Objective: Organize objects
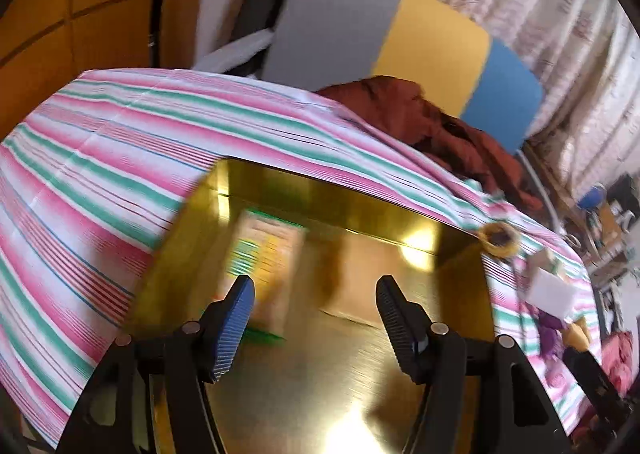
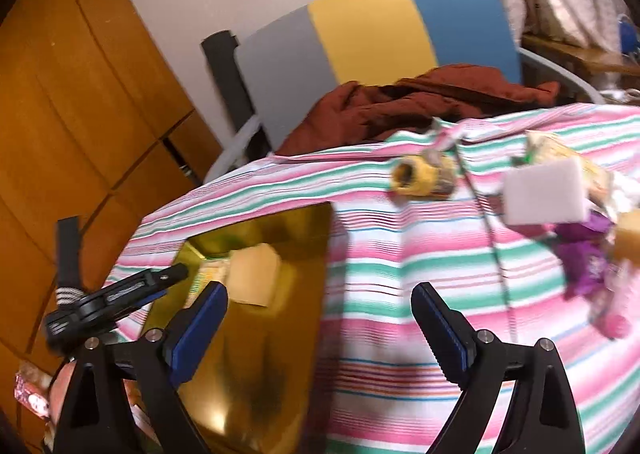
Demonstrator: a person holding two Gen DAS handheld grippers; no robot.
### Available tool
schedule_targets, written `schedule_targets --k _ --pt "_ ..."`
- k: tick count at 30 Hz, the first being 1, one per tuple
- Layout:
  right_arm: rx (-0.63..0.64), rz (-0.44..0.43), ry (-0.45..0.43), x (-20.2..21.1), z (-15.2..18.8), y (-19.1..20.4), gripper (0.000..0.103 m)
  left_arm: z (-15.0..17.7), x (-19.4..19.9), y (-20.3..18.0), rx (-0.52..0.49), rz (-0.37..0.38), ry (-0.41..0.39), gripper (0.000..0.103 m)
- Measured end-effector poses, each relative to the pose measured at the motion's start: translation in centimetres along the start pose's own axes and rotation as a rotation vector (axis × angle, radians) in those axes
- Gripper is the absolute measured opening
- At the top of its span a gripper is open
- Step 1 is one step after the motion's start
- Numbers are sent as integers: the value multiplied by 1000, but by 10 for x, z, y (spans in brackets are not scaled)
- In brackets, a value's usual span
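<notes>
While both grippers hang empty, the sorting looks to be between one placement and the next pick.

Left gripper (image 1: 314, 318): jaws spread wide, nothing between them; it hangs over the gold tray (image 1: 400, 382), which fills the view just ahead and below.

Packet (image 1: 266, 278): a green-edged carton or packet (too blurred to name) lies in the tray, just past the left finger, not touched.

Right gripper (image 2: 320, 330): also wide open and empty, over the striped tablecloth (image 2: 380, 294); the tray (image 2: 256, 366) sits under its left finger, with a pale block (image 2: 252, 280) in it.

Loose items: ahead and to the right of the right gripper, well apart from it, lie a yellow roll (image 2: 420, 175), a white sponge block (image 2: 544, 195) and a purple wrapper (image 2: 584, 258).

Step in hand: judged as tray loading partly done, several things left outside.

Next move: likely the right gripper reaches forward-right, centres one loose item between the fingers, and closes (the sponge looks easiest, being squarish and soft).
</notes>
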State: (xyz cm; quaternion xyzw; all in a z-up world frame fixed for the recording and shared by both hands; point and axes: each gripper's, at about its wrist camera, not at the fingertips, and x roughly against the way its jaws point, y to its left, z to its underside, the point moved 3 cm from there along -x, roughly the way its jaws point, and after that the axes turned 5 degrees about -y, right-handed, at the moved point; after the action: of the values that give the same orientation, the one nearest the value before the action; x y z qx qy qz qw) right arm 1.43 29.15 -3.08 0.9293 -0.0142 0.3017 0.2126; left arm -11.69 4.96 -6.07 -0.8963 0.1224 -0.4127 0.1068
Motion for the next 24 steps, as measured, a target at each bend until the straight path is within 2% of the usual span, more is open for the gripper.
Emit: schedule_targets --k 7,13,19,24 --pt "-26 66 12 13 16 -37 94 28 21 -63 -121 141 -8 64" --pt "-50 155 5 29 37 -76 94 55 34 -121 -238 270 26 64" --pt "-121 249 -4 49 50 -128 94 82 42 -164 -331 357 63 64" --pt "-167 353 -57 70 51 -174 94 102 45 -186 -391 395 94 64"
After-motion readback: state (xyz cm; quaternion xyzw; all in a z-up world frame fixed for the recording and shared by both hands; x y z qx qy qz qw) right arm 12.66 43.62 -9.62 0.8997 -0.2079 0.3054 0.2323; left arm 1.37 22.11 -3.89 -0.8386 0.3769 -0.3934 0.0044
